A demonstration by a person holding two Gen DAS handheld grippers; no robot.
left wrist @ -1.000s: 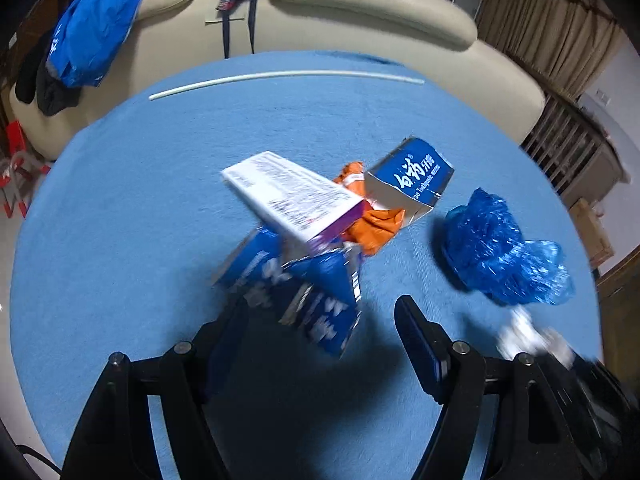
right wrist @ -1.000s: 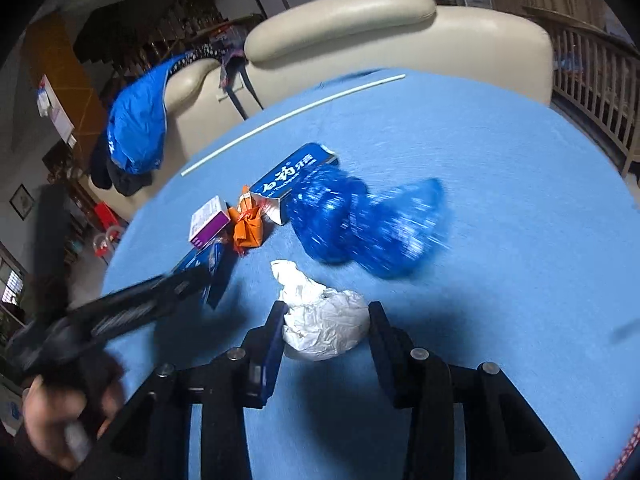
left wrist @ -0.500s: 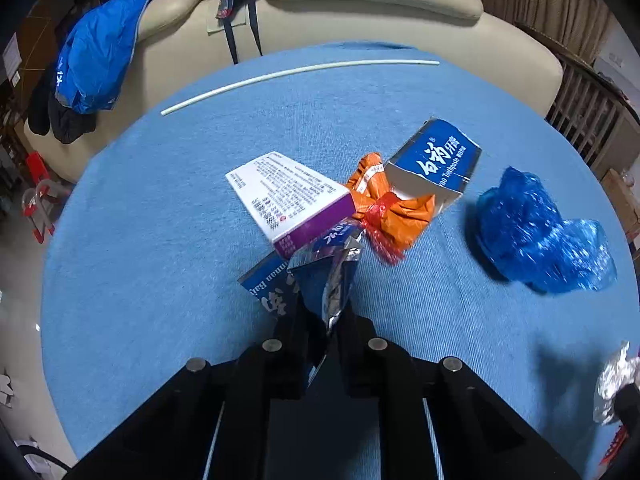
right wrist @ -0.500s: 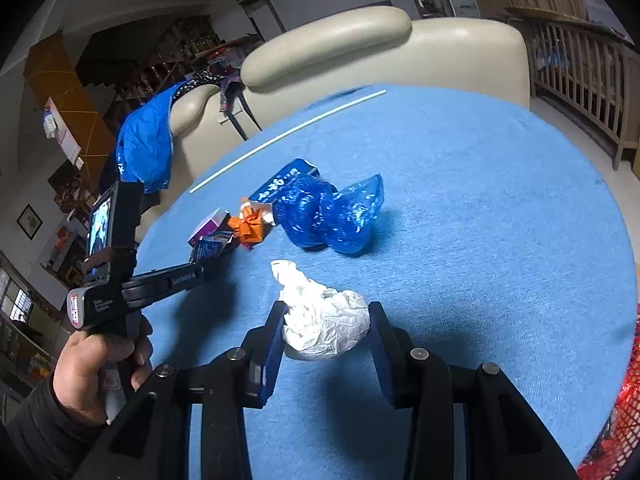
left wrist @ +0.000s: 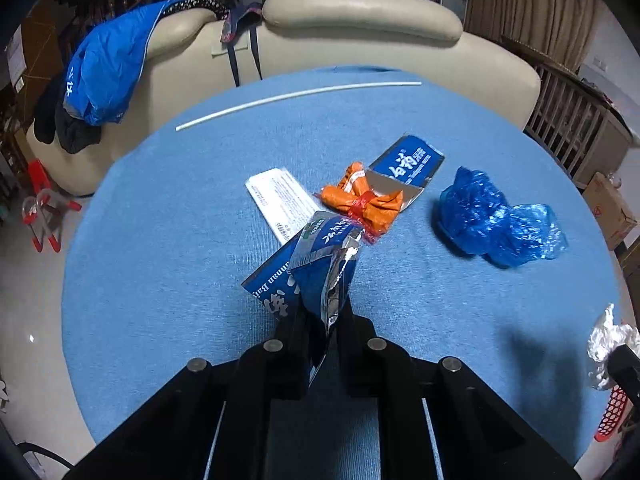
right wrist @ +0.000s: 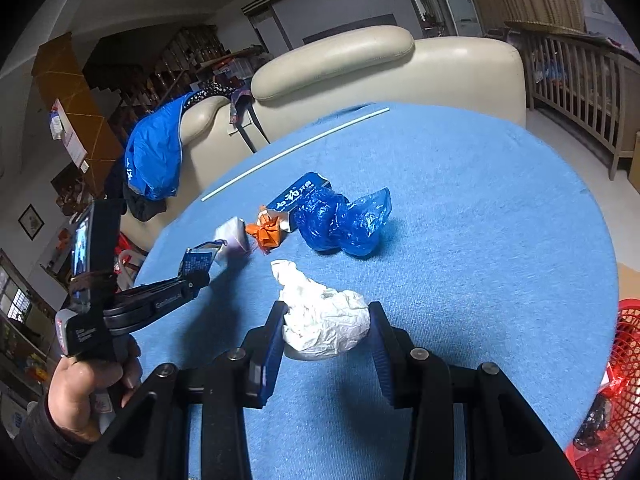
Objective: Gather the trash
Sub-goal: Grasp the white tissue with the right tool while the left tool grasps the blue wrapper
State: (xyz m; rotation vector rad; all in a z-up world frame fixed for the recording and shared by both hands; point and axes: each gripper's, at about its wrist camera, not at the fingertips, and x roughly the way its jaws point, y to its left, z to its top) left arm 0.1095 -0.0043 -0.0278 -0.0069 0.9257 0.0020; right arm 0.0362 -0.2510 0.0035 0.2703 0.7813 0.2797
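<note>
My left gripper [left wrist: 320, 320] is shut on a torn blue toothpaste box [left wrist: 308, 276] and holds it above the blue table; it also shows in the right wrist view [right wrist: 198, 264]. My right gripper [right wrist: 326, 320] is shut on a crumpled white paper wad [right wrist: 324, 320], lifted over the table; the wad shows at the right edge of the left wrist view [left wrist: 606, 340]. On the table lie a white and purple box [left wrist: 280, 200], an orange wrapper [left wrist: 362, 200], a second blue box [left wrist: 408, 164] and a crumpled blue plastic bag [left wrist: 496, 220].
A red mesh basket [right wrist: 612, 396] stands off the table's right edge. A thin white stick [left wrist: 296, 98] lies at the far side of the round blue table [left wrist: 160, 240]. A cream sofa [left wrist: 360, 36] with a blue jacket [left wrist: 108, 68] stands behind.
My left gripper closed on the torn blue box and lifted it away from the pile. My right gripper rose and pulled back with the paper wad.
</note>
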